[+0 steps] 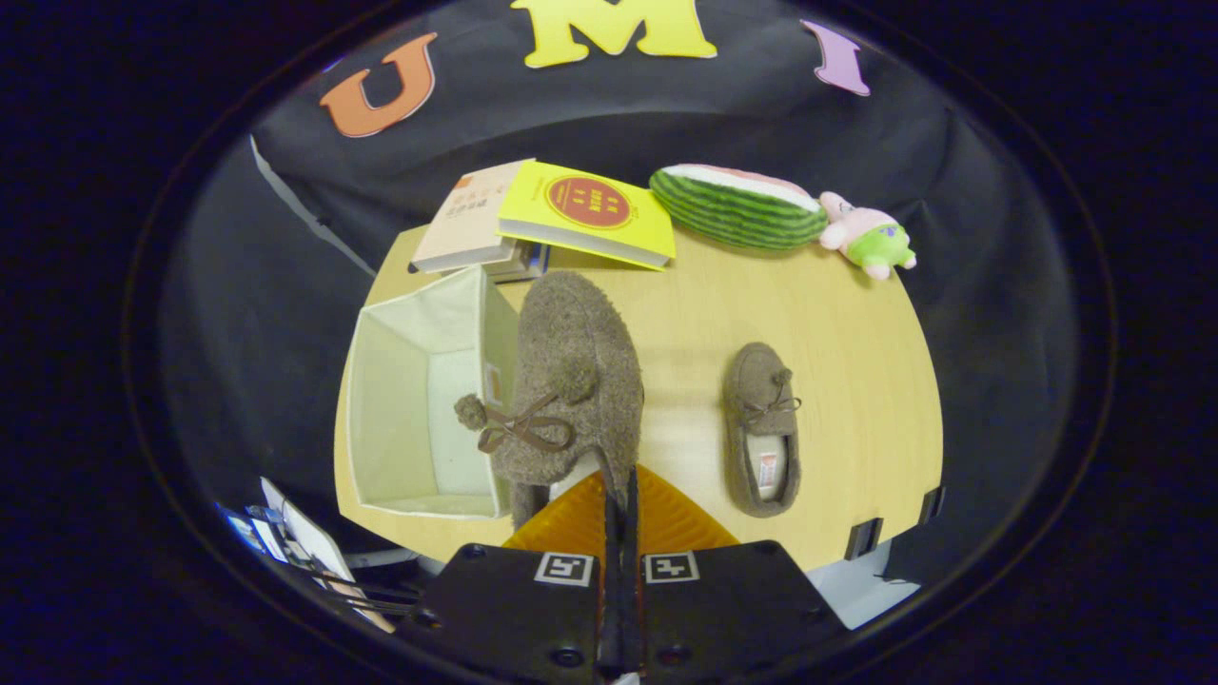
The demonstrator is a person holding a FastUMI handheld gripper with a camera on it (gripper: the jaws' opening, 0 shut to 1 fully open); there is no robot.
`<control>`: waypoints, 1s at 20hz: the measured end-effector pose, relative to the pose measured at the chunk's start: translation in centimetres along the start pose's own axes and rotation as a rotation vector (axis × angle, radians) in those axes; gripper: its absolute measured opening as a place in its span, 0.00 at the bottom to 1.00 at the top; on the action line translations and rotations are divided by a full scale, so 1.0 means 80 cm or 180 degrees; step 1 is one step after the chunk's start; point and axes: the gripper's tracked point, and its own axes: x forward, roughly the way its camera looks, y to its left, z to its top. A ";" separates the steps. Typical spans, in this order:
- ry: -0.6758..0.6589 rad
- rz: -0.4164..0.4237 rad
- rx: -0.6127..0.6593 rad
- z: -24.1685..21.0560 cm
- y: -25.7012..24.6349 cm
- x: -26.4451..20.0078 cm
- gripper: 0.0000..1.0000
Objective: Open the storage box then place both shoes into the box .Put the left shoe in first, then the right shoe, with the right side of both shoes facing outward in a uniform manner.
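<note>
My gripper (618, 480) is shut on the heel rim of a fuzzy brown slipper (571, 381) with a bow and pom-poms. That slipper hangs in the air, toe pointing away, beside and partly over the right wall of the open cream fabric storage box (390, 400). The box stands open-topped on the wooden table (856, 381), and nothing shows inside it. The second brown slipper (761, 428) lies flat on the table to the right of my fingers, toe away, its opening toward me.
Beyond the box lies a stack of books, a yellow one (585, 214) on top. A watermelon-slice plush (737, 207) and a pink-and-green plush toy (868, 238) sit at the table's far right. Papers (295, 547) lie below the table's near left edge.
</note>
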 end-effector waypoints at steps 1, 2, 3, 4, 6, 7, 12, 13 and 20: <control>-0.0030 0.0050 -0.0040 0.001 0.015 -0.006 0.06; -0.0056 0.0119 -0.0053 0.001 0.033 -0.007 0.06; -0.0074 0.0192 -0.0058 0.002 0.051 -0.008 0.06; -0.0087 0.0271 -0.0047 0.001 0.070 -0.007 0.06; -0.0091 0.0443 0.0031 0.001 0.111 -0.004 0.06; -0.0093 0.0532 0.0108 0.002 0.131 0.000 0.06; -0.0096 0.0964 0.0324 0.008 0.213 0.031 0.06; -0.0118 0.0965 0.0331 0.010 0.223 0.040 0.06; -0.0346 0.0907 0.0135 0.007 0.263 0.091 0.06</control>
